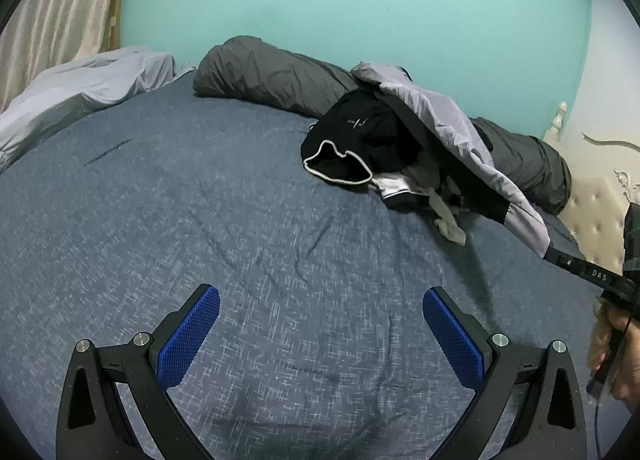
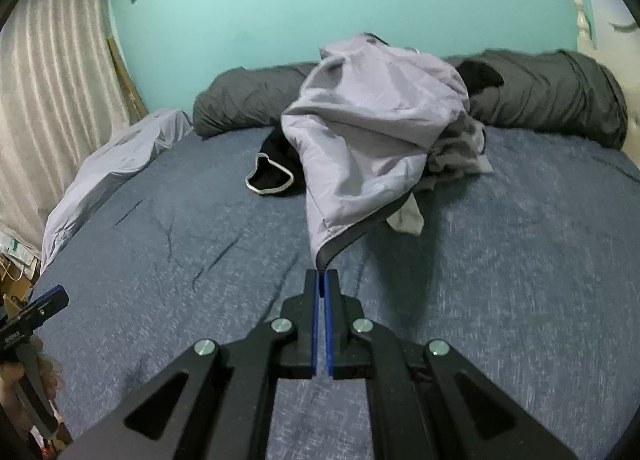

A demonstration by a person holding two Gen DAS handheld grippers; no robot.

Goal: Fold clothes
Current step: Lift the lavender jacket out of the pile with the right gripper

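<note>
A pile of clothes lies on the blue bedspread (image 1: pixel 240 220) near the far side. A light grey jacket (image 2: pixel 360 132) with a dark hem is pulled out of the pile toward me. My right gripper (image 2: pixel 323 274) is shut on the jacket's dark hem corner and holds it above the bed. In the left wrist view the jacket (image 1: pixel 460 132) stretches to the right gripper (image 1: pixel 560 260) at the right edge. A black garment with white trim (image 1: pixel 344 148) lies beside it, also in the right wrist view (image 2: pixel 272 176). My left gripper (image 1: pixel 320 312) is open and empty over bare bedspread.
A dark grey rolled duvet (image 1: pixel 272 80) lies along the teal wall. A light grey sheet (image 1: pixel 80 88) is bunched at the far left by a curtain (image 2: pixel 52 100). A tufted headboard (image 1: pixel 592 212) stands at the right. A grey sock (image 2: pixel 406 216) hangs under the jacket.
</note>
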